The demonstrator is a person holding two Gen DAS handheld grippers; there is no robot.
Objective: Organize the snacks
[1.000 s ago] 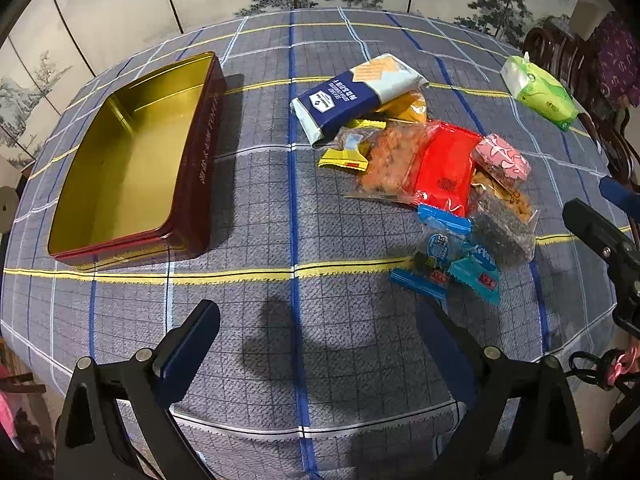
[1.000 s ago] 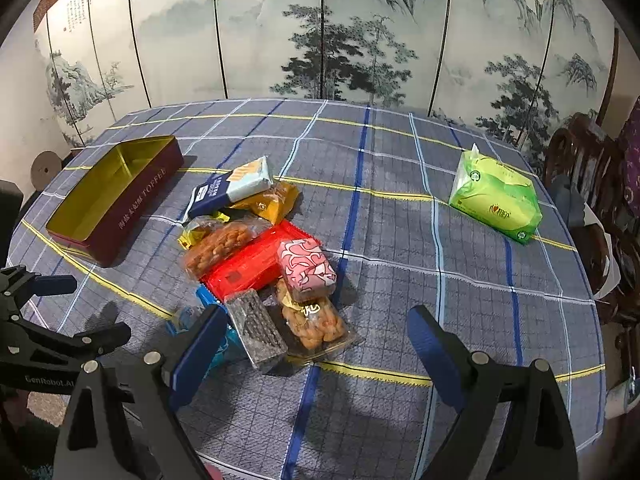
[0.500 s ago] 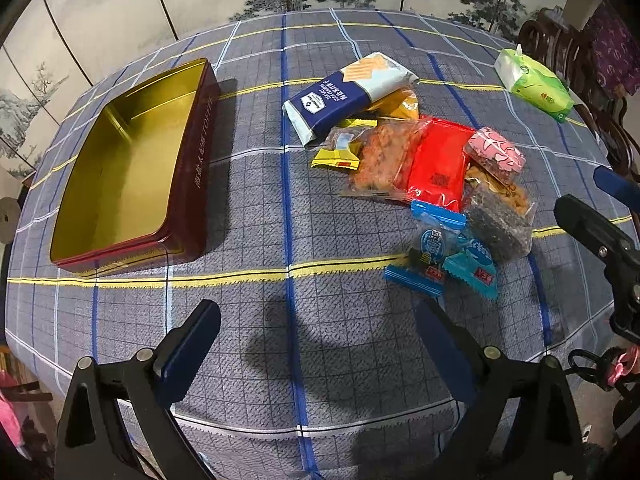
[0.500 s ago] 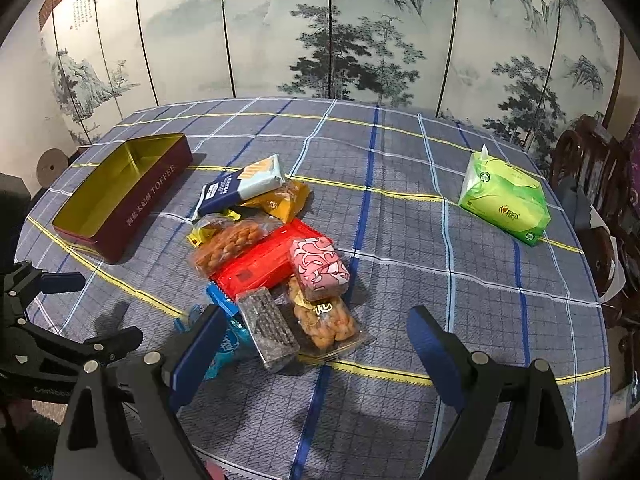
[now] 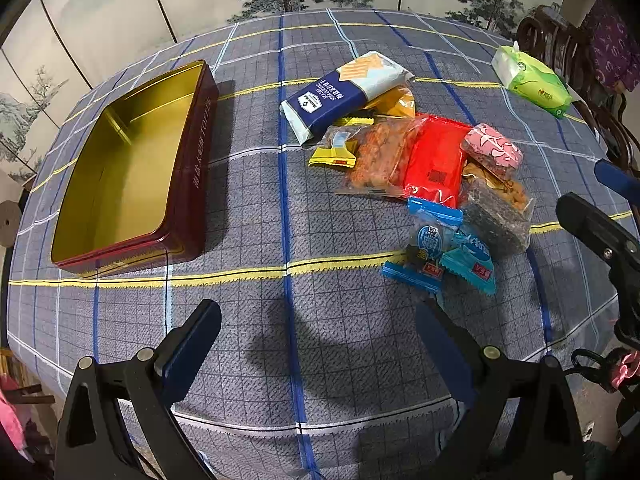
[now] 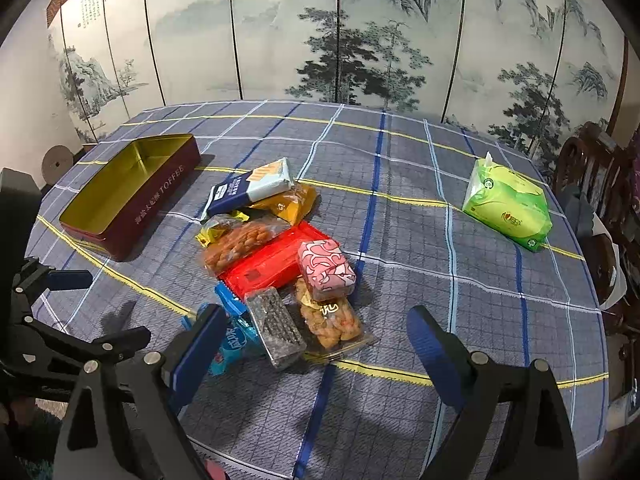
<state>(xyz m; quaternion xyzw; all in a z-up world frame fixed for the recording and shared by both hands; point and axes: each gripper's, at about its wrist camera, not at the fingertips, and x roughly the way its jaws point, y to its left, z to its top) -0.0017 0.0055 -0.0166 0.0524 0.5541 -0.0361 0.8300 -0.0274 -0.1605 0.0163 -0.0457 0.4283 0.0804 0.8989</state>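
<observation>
Both grippers, left (image 5: 318,332) and right (image 6: 316,332), had drawn slightly back, jaws spread and holding nothing; snacks (image 6: 280,256) lay mid-counter (image 6: 400,220), right of the tin (image 6: 128,192), painted screen (image 6: 360,32) beyond.

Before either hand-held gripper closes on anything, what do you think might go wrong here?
The snacks lie overlapped: the pink packet rests on the red pack, so pulling one may drag others along. The blue wrappers lie flat on the tablecloth, so fingers may pinch cloth. The tin sits well left of the pile, a long carry.
</observation>
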